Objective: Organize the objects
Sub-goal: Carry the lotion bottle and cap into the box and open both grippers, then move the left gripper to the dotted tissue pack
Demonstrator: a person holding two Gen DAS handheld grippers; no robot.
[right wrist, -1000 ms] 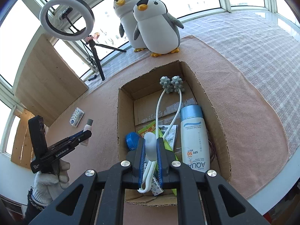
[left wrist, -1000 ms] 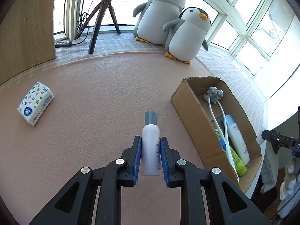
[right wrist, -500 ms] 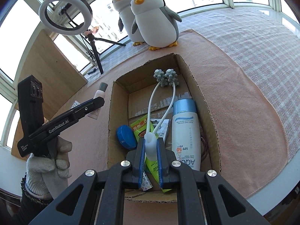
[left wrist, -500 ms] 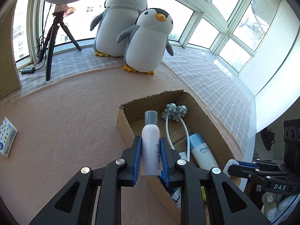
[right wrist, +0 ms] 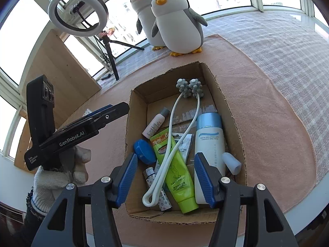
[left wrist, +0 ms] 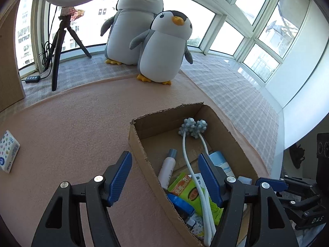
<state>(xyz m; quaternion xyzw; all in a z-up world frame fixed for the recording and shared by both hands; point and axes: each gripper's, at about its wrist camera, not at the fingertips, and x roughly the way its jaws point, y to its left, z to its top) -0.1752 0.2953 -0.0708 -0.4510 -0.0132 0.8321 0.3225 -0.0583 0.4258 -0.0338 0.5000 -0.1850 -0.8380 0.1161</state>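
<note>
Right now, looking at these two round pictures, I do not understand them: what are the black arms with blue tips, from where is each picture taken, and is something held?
There is no robot. A person holds a hand-held gripper in each hand; each has a camera looking forward along its two blue-padded fingers. One picture comes from the left gripper, the other from the right gripper. The right camera also sees the person's white-gloved hand.

Both grippers are open and hold nothing.

On the pink mat stands a brown cardboard box containing a small white bottle with a grey cap, a large white bottle with a blue cap, a green tube and a white two-armed massager. A patterned tissue pack lies outside.
</note>
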